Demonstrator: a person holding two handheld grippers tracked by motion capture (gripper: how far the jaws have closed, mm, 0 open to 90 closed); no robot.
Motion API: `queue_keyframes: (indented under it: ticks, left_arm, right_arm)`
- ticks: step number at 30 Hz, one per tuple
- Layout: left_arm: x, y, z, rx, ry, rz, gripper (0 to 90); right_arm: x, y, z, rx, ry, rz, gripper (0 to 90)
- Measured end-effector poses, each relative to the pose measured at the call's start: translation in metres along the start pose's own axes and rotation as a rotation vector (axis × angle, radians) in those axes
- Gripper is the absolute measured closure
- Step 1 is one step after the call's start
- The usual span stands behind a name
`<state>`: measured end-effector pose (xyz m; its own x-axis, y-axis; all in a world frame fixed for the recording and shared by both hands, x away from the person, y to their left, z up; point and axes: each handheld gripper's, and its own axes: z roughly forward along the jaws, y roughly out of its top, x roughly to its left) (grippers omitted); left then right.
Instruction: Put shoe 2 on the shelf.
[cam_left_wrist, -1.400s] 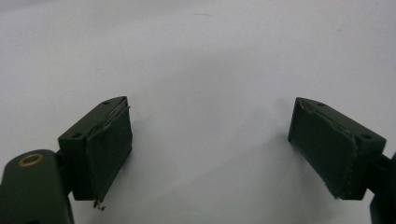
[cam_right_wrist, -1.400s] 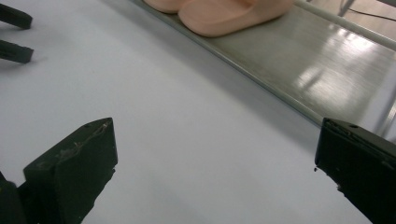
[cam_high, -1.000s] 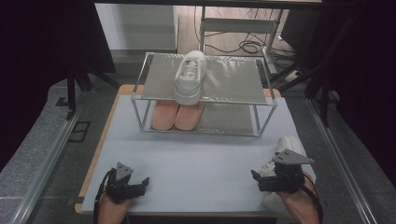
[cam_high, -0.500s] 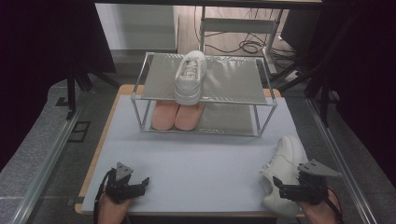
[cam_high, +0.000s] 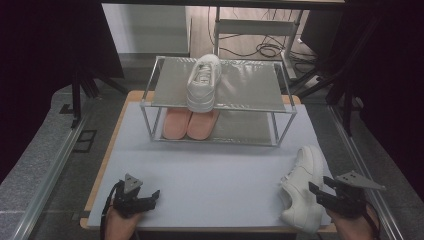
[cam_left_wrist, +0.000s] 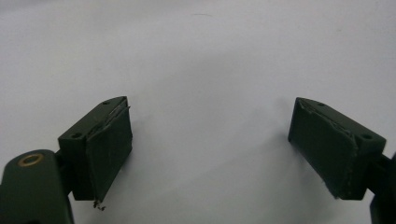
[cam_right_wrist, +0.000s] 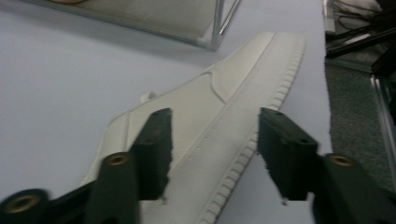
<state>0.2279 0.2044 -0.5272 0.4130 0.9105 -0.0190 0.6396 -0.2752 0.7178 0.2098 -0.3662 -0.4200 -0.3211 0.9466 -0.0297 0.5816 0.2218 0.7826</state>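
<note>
The white sneaker (cam_high: 303, 187) lies on the tabletop (cam_high: 215, 170) at its right edge. The right hand-held gripper (cam_high: 326, 196) gapes wide beside its stiff, light heel; the left hand-held gripper (cam_high: 145, 197) idles open.

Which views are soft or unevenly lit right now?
High view: table evenly lit, surroundings nearly black, rack top slightly shiny. Left gripper view: sharp jaws, soft shadows under them on the table. Right gripper view: blurred throughout, the white shoe and jaws look smeared.
</note>
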Motion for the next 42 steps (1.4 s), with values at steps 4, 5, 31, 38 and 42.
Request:
queue_keyframes:
  ticks: [4,5,31,38,42]
  left_arm:
    - [0.0,0.0,0.0,0.0,0.0,0.0,13.5]
    - [0.0,0.0,0.0,0.0,0.0,0.0,13.5]
    - [0.0,0.0,0.0,0.0,0.0,-0.001,13.5]
    - [0.0,0.0,0.0,0.0,0.0,-0.002,13.5]
    - [0.0,0.0,0.0,0.0,0.0,-0.001,13.5]
  right_arm:
    - [-0.008,0.0,-0.001,-0.011,-0.034,0.0,67.3]
    - [-0.01,0.0,-0.001,-0.015,-0.047,0.001,70.5]
    - [-0.043,-0.029,0.039,0.076,-0.077,0.094,90.0]
    - [-0.045,-0.034,0.05,0.091,-0.041,0.11,90.0]
    - [-0.043,-0.034,0.055,0.092,-0.027,0.105,90.0]
